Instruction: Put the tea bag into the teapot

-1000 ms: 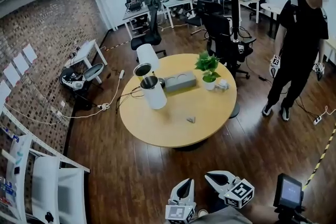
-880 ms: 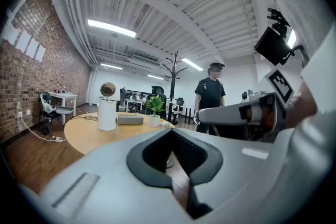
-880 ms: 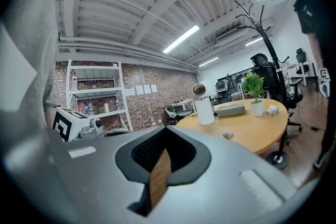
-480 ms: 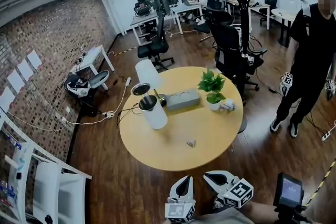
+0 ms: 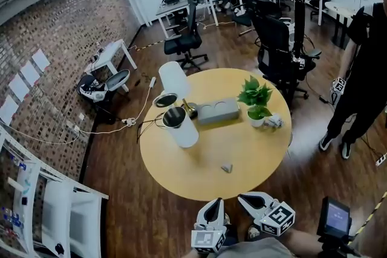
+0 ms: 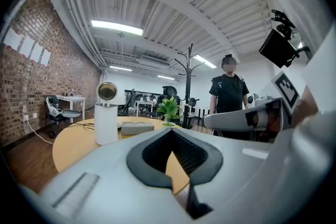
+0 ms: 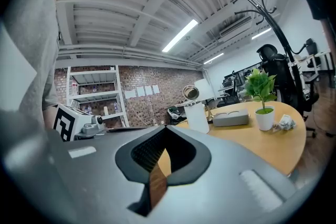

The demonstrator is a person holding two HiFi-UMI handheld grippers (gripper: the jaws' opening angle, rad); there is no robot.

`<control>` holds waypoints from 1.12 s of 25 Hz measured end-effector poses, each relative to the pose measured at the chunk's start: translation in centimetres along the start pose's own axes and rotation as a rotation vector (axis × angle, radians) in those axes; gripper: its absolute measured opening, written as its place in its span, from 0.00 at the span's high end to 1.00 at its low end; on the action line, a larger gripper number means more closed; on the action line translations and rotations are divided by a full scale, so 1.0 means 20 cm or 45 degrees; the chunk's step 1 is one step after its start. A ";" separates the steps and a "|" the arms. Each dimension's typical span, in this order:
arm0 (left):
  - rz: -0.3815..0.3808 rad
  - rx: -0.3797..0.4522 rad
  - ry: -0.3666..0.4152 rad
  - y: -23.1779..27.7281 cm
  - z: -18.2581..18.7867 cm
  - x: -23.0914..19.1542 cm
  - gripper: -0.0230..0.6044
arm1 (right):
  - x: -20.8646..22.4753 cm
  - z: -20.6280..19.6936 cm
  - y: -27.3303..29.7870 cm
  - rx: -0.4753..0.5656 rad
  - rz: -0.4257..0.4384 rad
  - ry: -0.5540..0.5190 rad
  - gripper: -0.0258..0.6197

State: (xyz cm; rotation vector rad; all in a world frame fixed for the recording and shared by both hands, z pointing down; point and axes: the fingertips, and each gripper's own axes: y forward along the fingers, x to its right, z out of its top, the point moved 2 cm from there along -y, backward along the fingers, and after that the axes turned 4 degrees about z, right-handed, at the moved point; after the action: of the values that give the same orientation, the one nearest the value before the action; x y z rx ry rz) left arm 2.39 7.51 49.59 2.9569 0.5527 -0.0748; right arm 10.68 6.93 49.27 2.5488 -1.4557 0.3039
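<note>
Task is not started yet, as far as the views show. The teapot, a tall white cylinder, is standing on the left part of the round table with its lid tipped open, mouth exposed. Just right of it and farther back, a grey box is sitting. The tea bag is lying flat on the bare tabletop toward the near edge, right of the teapot and clearly apart from it, nothing touching it. A potted plant is standing farther right, with a small crumpled thing beside it.

The left gripper is hanging below the near table edge, short of the tea bag; its jaws are closed tip to tip with nothing between them. The right gripper is hanging beside it, jaws likewise together and empty. A person in black is standing at the far right, off the table.

Left to do, by my read: reaching over the table, opening a gripper, pinching the tea bag, carrying it left to the open teapot and dropping it in. All steps are pending.
</note>
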 end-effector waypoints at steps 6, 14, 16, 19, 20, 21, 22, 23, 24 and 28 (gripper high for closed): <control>-0.069 -0.018 -0.005 0.23 0.00 -0.21 0.96 | 0.18 0.00 0.22 -0.012 -0.078 0.012 0.96; -0.204 -0.023 0.013 0.50 -0.01 -0.49 0.96 | 0.37 0.08 0.52 0.020 -0.198 -0.001 0.96; -0.218 -0.031 0.016 0.54 0.00 -0.53 0.96 | 0.40 0.10 0.56 0.022 -0.214 -0.004 0.96; -0.223 -0.034 0.005 0.61 -0.01 -0.57 0.96 | 0.46 0.12 0.60 0.014 -0.229 -0.003 0.96; -0.223 -0.038 0.003 0.63 -0.02 -0.58 0.96 | 0.49 0.12 0.61 0.012 -0.229 -0.002 0.96; -0.220 -0.043 0.002 0.66 -0.03 -0.59 0.96 | 0.51 0.11 0.62 0.011 -0.225 0.001 0.96; -0.215 -0.050 -0.002 0.68 -0.04 -0.60 0.96 | 0.53 0.10 0.63 0.006 -0.220 0.006 0.96; -0.207 -0.057 -0.008 0.71 -0.04 -0.60 0.96 | 0.56 0.10 0.64 -0.001 -0.217 0.011 0.96; -0.200 -0.063 -0.015 0.73 -0.05 -0.60 0.96 | 0.57 0.09 0.64 -0.011 -0.214 0.016 0.96; -0.184 -0.094 -0.022 0.80 -0.10 -0.62 0.96 | 0.65 0.07 0.67 -0.030 -0.203 0.036 0.96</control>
State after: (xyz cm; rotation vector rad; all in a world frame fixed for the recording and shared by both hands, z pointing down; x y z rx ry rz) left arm -3.34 -11.44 54.40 2.8391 0.7490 -0.0921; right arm 5.67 -10.86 52.17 2.6109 -1.2296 0.2953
